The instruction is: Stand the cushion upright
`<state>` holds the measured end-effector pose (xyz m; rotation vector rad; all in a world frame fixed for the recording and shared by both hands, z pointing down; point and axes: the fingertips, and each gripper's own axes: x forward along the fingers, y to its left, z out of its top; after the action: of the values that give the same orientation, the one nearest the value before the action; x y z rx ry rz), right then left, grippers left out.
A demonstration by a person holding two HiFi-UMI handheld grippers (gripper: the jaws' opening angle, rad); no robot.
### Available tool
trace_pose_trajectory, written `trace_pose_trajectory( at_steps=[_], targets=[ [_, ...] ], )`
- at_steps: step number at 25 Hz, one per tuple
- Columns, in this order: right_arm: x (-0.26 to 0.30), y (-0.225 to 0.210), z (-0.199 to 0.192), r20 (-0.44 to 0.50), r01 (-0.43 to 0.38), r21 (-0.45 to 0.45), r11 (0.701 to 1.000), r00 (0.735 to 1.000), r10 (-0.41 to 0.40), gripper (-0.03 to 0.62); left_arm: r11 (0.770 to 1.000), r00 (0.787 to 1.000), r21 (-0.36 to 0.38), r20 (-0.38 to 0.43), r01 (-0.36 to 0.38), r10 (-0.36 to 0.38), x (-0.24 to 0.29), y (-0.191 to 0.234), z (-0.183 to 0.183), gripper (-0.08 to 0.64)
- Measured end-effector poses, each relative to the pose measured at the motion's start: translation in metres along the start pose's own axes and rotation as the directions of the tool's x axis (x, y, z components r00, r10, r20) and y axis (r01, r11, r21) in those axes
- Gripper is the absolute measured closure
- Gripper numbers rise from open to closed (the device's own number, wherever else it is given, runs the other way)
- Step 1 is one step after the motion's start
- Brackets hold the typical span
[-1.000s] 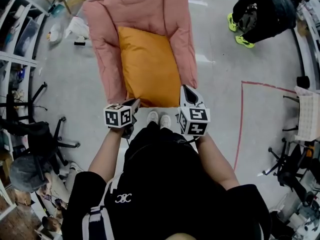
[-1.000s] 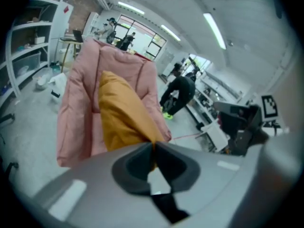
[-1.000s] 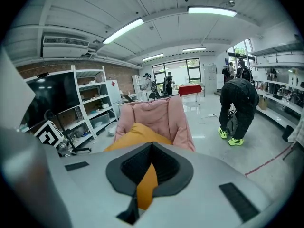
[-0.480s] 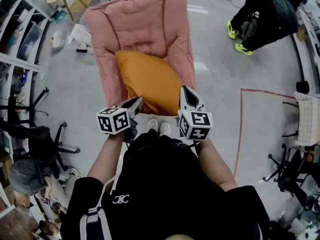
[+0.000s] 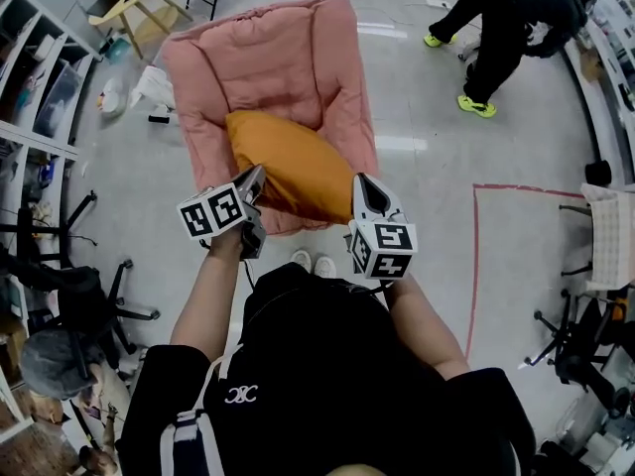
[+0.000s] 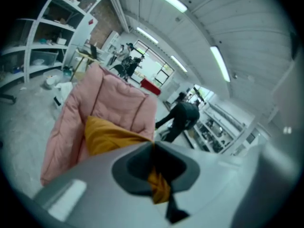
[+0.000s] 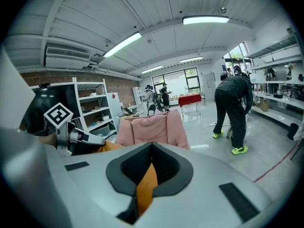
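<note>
Even, bright light from ceiling tubes (image 7: 205, 19); fisheye bending with dark corners; near gripper bodies blurred

Bystander (image 5: 511, 18), white shelving (image 5: 28, 79), red floor tape (image 5: 475, 256)

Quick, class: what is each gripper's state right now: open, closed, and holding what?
Left gripper: closed on the cushion.
Right gripper: closed on the cushion.
</note>
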<state>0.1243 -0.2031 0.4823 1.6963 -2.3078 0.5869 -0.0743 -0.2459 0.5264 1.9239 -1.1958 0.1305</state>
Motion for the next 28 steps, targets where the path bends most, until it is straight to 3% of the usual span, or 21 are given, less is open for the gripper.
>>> trace_pose_trajectory(
  at_steps=[6,12,18,28],
  targets=[
    [0.008,-0.014,0.002,-0.002,0.031,0.015,0.999,1.0,-0.031,0.594,0.997,0.998,-0.082,0.066,-0.015,0.021,0.023,0.011,0.039,0.549],
    [0.033,-0.029,0.019,0.005,0.077,0.023,0.997,0.997,-0.078,0.594,0.994,0.996,-0.107,0.087,0.002,0.008,0.049,0.021,0.08,0.548],
    [0.064,-0.036,0.041,0.027,0.141,0.048,0.989,0.989,-0.142,0.594,0.995,0.995,-0.099,0.095,0.008,0.002,0.083,0.043,0.131,0.548],
    [0.084,-0.052,0.062,0.053,0.275,0.068,0.959,0.959,-0.279,0.594,0.993,0.993,-0.089,0.091,0.082,-0.074,0.15,0.056,0.207,0.547]
  ],
)
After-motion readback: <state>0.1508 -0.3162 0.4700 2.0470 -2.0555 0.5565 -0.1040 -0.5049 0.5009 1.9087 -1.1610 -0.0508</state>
